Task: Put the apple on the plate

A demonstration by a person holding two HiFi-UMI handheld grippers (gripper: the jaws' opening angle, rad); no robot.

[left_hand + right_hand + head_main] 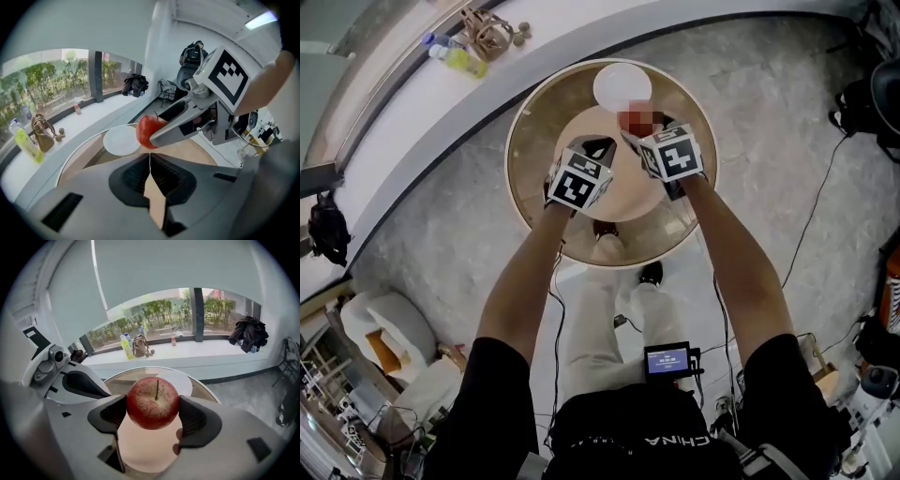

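Both bare forearms are stretched forward from black short sleeves and are brought close together over the round tan wooden worktop (534, 141). The left gripper (602, 146) is held low on the near-left side, and the right gripper (637, 131) is angled in from the right, so that the two marker cubes sit side by side. A red, speckled, glossy apple (153, 403) with a thin dark stem is grasped by the right gripper. It is clamped on its two sides by the dark ribbed pads of the jaws, which are spread only as wide as the fruit. The apple is carried in the air above the worktop, just at the near edge of the flat, round white plate (622, 84), and is not resting on it. In the right gripper view the plate is seen beyond the fruit. The left gripper's jaws are pressed together at their tips, with nothing between them. A yellow-green plastic bottle (464, 61) and a small brown bag (487, 33) are seen on the curved white ledge (403, 112) behind the worktop.
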